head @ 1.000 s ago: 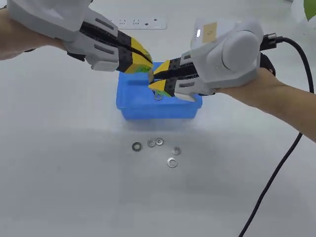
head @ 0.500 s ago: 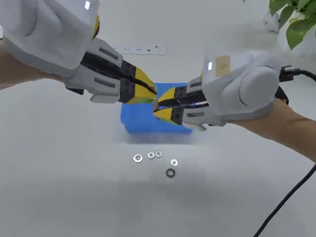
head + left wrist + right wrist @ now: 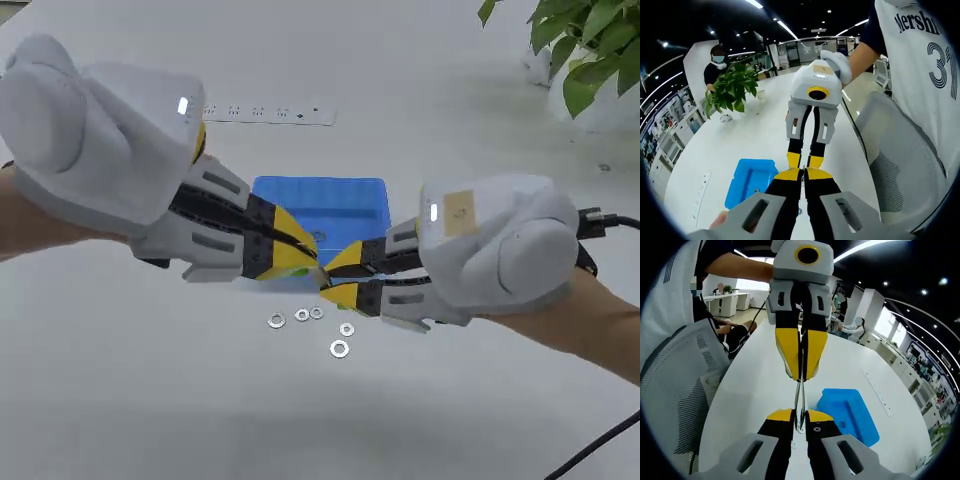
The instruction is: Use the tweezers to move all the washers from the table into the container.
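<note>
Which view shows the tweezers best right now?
Right gripper view: the tweezers run as thin metal legs between the shut jaws of the left gripper and the right gripper. In the head view and the left gripper view, the meeting jaws cover them, so little can be told.

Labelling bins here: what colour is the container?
Blue; the container shows best in the head view.

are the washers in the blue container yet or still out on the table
Still out: five washers lie loose on the table in front of the blue container. Whether any are already inside, cannot tell.
</note>
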